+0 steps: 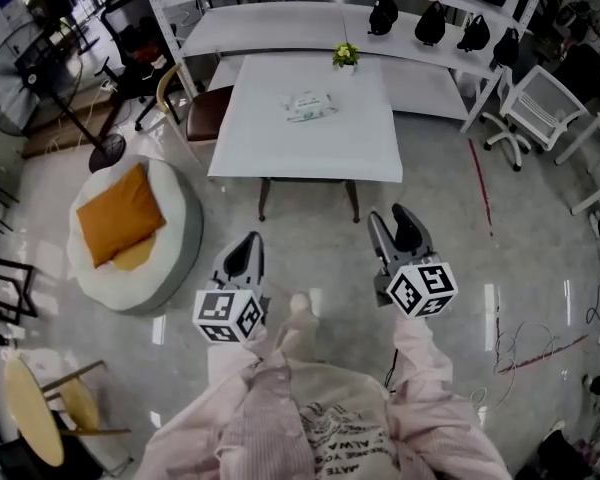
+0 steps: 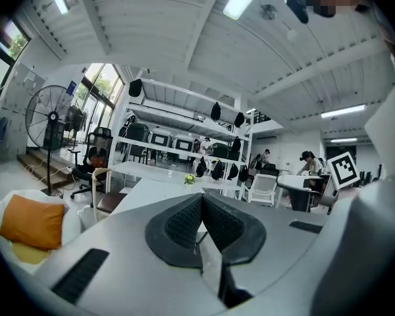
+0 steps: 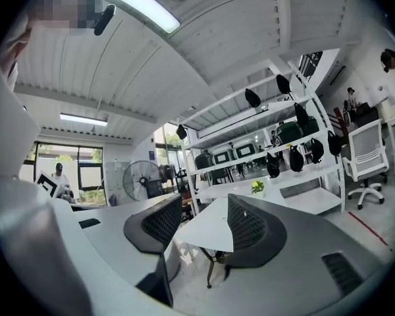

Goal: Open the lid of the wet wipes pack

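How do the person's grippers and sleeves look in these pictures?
Both the left gripper and right gripper have grey bodies, dark ribbed fingers and a white cube with black square markers. The sleeves are pale pink with fine stripes.

head view: above me, steeply down | gripper views: low along my fingers (image 2: 184, 224), level, well short of tabletop (image 1: 310, 138) | shared: tabletop, shelves (image 1: 280, 28) behind it
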A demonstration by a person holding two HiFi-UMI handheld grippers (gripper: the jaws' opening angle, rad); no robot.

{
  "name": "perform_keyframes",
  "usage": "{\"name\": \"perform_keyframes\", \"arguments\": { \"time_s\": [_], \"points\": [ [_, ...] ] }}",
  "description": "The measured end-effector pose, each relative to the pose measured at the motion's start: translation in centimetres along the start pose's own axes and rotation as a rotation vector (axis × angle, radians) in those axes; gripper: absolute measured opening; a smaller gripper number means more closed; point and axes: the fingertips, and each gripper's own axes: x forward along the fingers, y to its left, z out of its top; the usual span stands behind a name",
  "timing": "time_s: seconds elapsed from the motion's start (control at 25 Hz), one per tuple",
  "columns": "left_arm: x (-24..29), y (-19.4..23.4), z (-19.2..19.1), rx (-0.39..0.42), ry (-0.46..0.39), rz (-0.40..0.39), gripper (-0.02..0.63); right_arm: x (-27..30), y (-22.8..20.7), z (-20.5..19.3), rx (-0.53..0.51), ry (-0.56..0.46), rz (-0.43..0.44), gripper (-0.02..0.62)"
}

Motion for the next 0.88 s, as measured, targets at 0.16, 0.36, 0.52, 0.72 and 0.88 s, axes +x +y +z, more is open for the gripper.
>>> {"name": "perform_keyframes", "arguments": {
  "time_s": [0.16, 0.36, 0.52, 0.72, 0.88],
  "points": [
    [4.3, 2.0, 0.6, -0.015, 0.017, -0.014, 0.000, 4.2, -1.5, 0.3, -0.001, 0.017, -0.006, 0.189],
    [9.4, 4.1, 1.3, -0.023, 0.035, -0.040, 0.000, 8.5, -3.8, 0.3, 0.006, 0.028, -0.036, 0.189],
    [13.2, 6.1, 2.6, -0.031, 0.033, -0.057, 0.000, 12.2, -5.1, 0.7, 0.003, 0.035, -0.048, 0.189],
    [16.8, 7.7, 3.7, -0.035, 0.032, -0.080, 0.000, 15.5, -6.6, 0.9, 0.007, 0.030, -0.068, 0.189],
    [19.1, 8.2, 3.7, -0.038, 0.041, -0.091, 0.000, 17.6, -7.9, 0.7, 0.010, 0.034, -0.072, 0.189]
  ]
}}
